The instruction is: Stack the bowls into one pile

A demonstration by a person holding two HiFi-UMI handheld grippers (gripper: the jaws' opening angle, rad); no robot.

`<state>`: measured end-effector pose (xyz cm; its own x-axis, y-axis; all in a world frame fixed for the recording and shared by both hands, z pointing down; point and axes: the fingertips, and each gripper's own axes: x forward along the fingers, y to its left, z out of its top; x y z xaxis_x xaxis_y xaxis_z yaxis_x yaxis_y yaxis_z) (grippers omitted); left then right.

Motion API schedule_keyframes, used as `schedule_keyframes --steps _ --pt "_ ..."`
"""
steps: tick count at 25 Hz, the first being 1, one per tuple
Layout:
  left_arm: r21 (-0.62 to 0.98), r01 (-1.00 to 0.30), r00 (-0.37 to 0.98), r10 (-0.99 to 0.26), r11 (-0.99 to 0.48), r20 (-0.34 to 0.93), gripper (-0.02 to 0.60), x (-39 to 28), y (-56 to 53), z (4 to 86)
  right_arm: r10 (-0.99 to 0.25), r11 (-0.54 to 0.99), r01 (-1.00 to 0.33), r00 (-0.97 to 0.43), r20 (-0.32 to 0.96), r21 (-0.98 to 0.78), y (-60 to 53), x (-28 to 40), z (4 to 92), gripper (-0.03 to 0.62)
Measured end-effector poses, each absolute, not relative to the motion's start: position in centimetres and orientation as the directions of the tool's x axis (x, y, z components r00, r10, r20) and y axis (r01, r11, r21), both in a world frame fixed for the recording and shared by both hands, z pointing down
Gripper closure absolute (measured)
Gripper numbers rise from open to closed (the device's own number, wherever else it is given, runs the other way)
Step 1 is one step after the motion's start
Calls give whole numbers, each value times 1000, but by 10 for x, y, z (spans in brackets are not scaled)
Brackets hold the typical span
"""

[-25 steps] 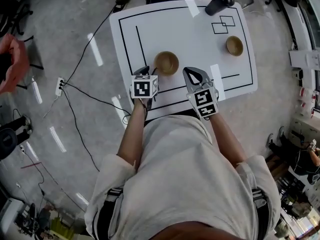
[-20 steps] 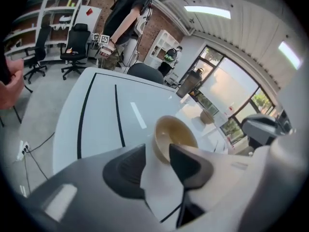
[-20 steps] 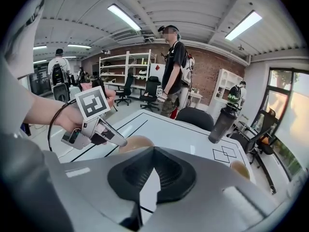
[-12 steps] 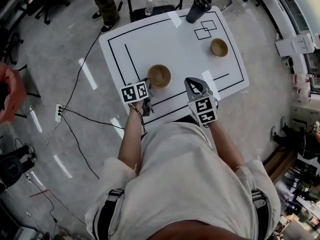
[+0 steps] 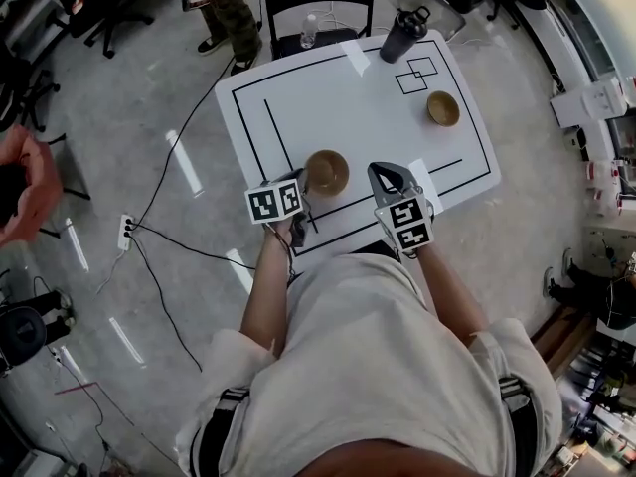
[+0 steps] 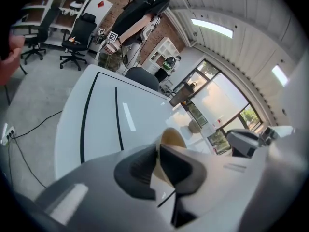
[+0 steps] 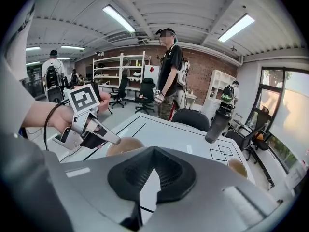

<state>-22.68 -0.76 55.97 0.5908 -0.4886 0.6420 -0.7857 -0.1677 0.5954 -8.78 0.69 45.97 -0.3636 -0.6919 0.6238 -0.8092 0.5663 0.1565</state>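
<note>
Two wooden bowls sit well apart on the white table (image 5: 338, 97), seen from above as I stand at its near edge with a claw in each hand. My left claw (image 5: 301, 182) is clenched on the near bowl (image 5: 326, 172): in the left gripper view its two dark pads close on the tan wall at the rim (image 6: 157, 153), and the bowl (image 6: 173, 137) appears tipped up between them, though the wide-angle lens makes the tilt hard to judge. From the right gripper view the same claw's tip meets that bowl's rim (image 7: 124, 145). My right claw (image 5: 383, 170) hovers just beside the near bowl, over the table's front edge, its jaws drawn together at the tips (image 7: 153, 151) with nothing between them but bare tabletop below. The far bowl (image 5: 443, 108) rests alone toward the table's right side, near a pair of outlined squares, with a dark bottle (image 5: 402, 36) at the far edge.
</note>
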Motion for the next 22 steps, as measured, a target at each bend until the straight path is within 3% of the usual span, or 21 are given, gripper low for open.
schedule_keyframes --steps 11,22 --pt "644 -759 545 -636 -97 547 555 -274 18 510 -690 604 -783 -419 591 151 19 -128 449 595" --pt "610 -791 461 -693 -38 555 555 -249 4 498 -656 666 -735 -496 569 128 -6 -91 457 595"
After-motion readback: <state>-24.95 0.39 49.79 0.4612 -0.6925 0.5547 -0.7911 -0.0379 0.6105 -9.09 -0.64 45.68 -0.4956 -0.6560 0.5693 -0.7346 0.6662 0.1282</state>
